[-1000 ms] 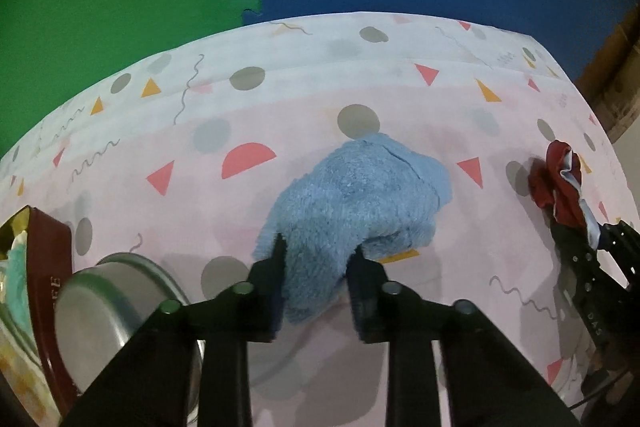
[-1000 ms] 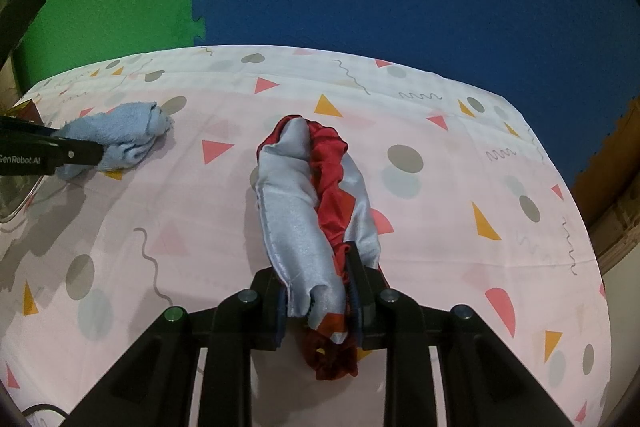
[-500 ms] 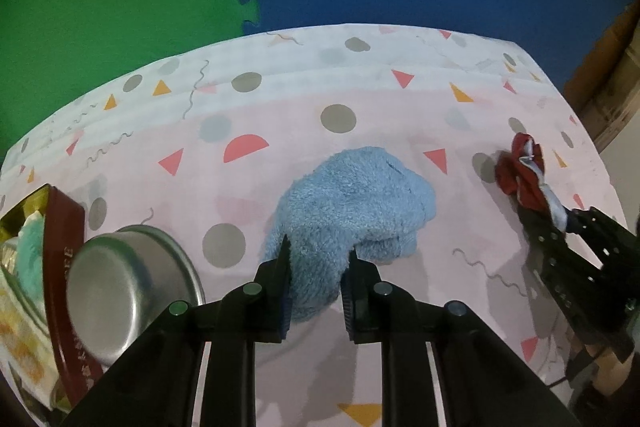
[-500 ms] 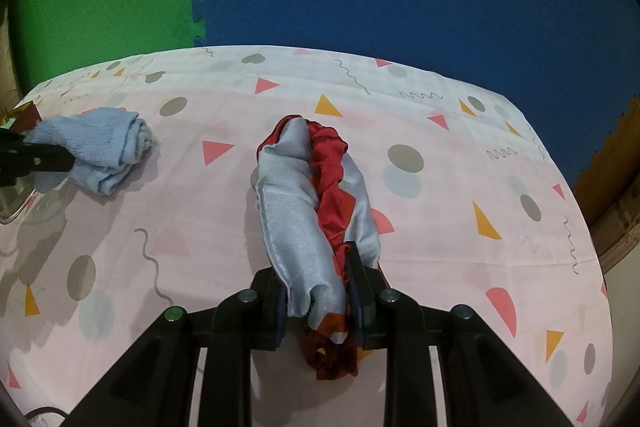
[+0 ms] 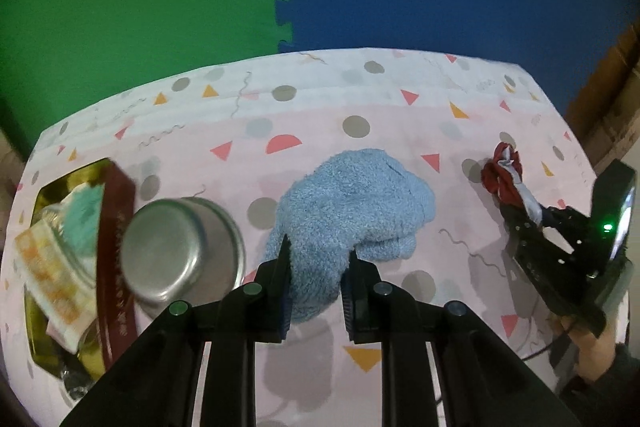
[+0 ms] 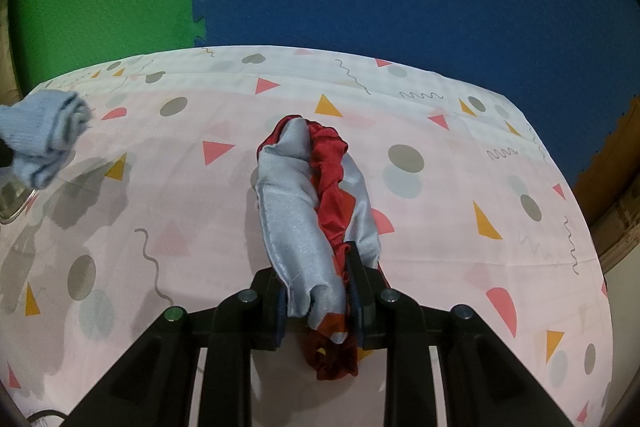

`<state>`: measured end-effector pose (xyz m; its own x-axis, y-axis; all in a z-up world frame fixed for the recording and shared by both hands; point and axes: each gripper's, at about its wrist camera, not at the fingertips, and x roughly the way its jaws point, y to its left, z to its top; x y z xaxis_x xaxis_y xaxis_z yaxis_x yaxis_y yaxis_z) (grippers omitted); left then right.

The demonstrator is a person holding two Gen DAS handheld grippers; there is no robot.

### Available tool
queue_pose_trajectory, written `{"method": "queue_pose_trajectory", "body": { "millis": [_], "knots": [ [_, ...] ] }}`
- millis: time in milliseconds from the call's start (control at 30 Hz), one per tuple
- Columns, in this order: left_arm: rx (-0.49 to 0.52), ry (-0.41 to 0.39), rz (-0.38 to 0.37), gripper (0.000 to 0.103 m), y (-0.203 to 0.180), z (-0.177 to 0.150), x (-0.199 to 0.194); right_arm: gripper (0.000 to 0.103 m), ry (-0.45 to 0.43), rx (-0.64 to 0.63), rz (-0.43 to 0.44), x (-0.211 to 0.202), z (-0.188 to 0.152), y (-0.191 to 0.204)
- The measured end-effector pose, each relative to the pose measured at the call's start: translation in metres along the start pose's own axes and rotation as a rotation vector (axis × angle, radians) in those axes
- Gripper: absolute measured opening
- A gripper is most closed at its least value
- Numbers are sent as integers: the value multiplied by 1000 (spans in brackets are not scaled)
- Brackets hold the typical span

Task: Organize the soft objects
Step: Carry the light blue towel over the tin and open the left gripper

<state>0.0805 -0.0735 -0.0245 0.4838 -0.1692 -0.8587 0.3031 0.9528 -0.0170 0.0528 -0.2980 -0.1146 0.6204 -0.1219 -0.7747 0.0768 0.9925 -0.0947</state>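
My left gripper (image 5: 318, 251) is shut on a fluffy light blue towel (image 5: 352, 203) and holds it above the patterned tablecloth; its shadow falls below it. The same blue towel (image 6: 44, 139) hangs at the far left of the right wrist view. My right gripper (image 6: 318, 271) is shut on a red and silver satin cloth (image 6: 312, 195) that stretches forward over the table. In the left wrist view that cloth (image 5: 506, 179) sticks out of the right gripper (image 5: 528, 215) at the far right.
An upturned metal bowl (image 5: 176, 251) sits left of the towel. Beside it a dark red box with a gold lining (image 5: 114, 259) holds a teal cloth (image 5: 82, 219) and an orange checked cloth (image 5: 52, 279). Green and blue foam mats lie beyond the table's far edge.
The left gripper has lifted the blue towel off the table and pulled back toward the left, bringing the bowl and box further into view. The right gripper and its cloth have not moved.
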Motion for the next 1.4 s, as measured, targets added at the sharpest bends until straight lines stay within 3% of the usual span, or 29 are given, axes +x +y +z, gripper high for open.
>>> {"method": "queue_pose_trajectory", "body": {
  "millis": [333,667,900,1400],
  "knots": [
    [-88,-72,59,18,50,-3,-51,25,0,0,0,0,0,0],
    [-229,-102,218,18,146,-11,-77,25,0,-5,-4,0,0,1],
    [-282,-73,319,18,202,-11,-65,25,0,-11,-11,0,1,1],
    [-294,4,349,18,243,2,-9,26,1,-20,-22,0,1,3]
  ]
}}
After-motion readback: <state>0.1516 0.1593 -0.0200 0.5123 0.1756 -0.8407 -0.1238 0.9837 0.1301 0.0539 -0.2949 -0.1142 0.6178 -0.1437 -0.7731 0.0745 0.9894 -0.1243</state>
